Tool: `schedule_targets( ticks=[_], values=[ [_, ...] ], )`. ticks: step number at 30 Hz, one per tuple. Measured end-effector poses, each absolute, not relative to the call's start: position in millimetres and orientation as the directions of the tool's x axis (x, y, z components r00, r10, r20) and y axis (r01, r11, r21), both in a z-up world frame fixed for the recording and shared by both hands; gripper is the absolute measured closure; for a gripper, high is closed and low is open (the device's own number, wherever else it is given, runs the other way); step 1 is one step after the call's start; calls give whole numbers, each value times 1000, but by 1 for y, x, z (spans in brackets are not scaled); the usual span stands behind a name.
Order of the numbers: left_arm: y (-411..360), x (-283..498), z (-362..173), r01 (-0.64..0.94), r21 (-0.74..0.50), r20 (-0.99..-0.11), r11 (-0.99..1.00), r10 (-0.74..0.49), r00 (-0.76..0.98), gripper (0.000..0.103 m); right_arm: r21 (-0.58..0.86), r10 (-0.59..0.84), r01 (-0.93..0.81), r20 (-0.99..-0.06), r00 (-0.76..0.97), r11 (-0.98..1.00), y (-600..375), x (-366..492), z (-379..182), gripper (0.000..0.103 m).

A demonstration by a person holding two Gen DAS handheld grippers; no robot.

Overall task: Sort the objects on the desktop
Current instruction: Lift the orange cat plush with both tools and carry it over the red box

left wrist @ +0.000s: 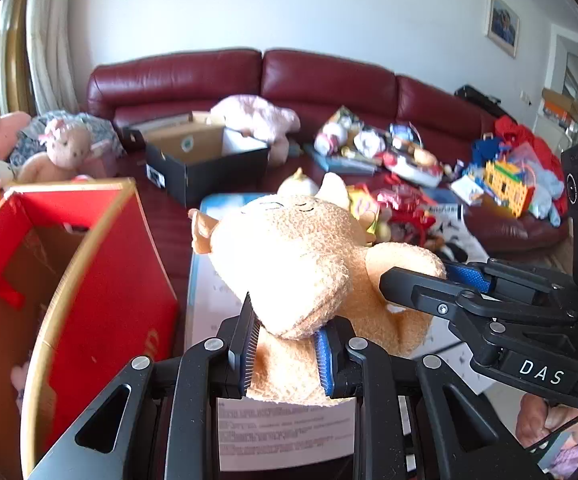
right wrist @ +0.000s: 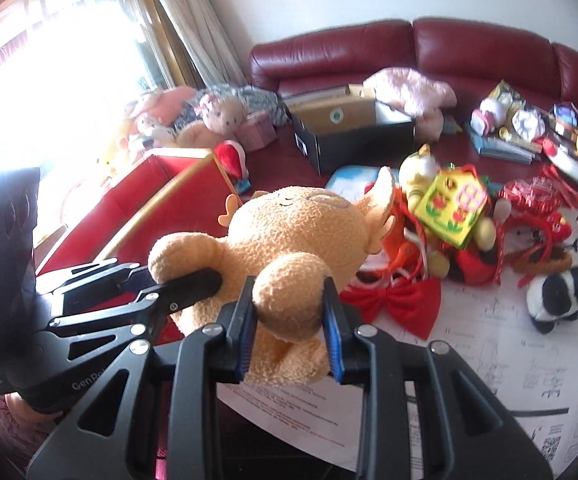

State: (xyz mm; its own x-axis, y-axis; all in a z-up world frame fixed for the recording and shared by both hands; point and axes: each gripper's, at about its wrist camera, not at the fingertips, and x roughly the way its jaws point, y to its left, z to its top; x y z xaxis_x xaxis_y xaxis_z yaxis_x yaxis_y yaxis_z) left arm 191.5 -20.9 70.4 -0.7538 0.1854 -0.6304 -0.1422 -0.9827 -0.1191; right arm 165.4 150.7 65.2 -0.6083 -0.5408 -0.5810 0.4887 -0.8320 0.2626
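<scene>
An orange plush toy [left wrist: 289, 248] with small ears and shut stitched eyes hangs above a printed paper sheet [left wrist: 285, 428], held from two sides. My left gripper [left wrist: 285, 320] is shut on one of its limbs at the bottom of the left wrist view. My right gripper [left wrist: 413, 272] comes in from the right and pinches the other limb. In the right wrist view the plush toy [right wrist: 297, 232] fills the middle. There the right gripper [right wrist: 289, 292] squeezes a rounded limb and the left gripper [right wrist: 193, 276] grips the limb on the left. An open red box [left wrist: 121, 280] stands left of the plush.
The red box [right wrist: 177, 200] sits beside a black shoe box [right wrist: 353, 140]. Right of the plush lie a red bow [right wrist: 401, 304], a yellow toy house [right wrist: 453, 212], a panda plush [right wrist: 561, 292] and several other toys. A dark red sofa [left wrist: 309, 76] runs along the back, with dolls [left wrist: 65, 148] at the left.
</scene>
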Motion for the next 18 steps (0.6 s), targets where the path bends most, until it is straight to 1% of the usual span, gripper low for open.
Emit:
schedule_targets(
  ticks=[5, 11, 15, 18],
  values=[
    [-49, 204, 110, -91, -144, -536, -985, 155, -830, 78, 224, -571, 542, -507, -645, -810, 134, 171, 107, 73],
    [-103, 224, 146, 19, -153, -453, -988, 53, -890, 78, 173, -632, 633, -448, -632, -755, 87, 176, 147, 73],
    [-149, 237, 158, 117, -161, -426, -980, -38, -904, 78, 137, -689, 711, -426, -586, -689, 36, 179, 167, 73],
    [-184, 241, 158, 198, -168, -433, -966, -108, -895, 78, 111, -719, 760, -433, -543, -641, -4, 181, 173, 73]
  ],
)
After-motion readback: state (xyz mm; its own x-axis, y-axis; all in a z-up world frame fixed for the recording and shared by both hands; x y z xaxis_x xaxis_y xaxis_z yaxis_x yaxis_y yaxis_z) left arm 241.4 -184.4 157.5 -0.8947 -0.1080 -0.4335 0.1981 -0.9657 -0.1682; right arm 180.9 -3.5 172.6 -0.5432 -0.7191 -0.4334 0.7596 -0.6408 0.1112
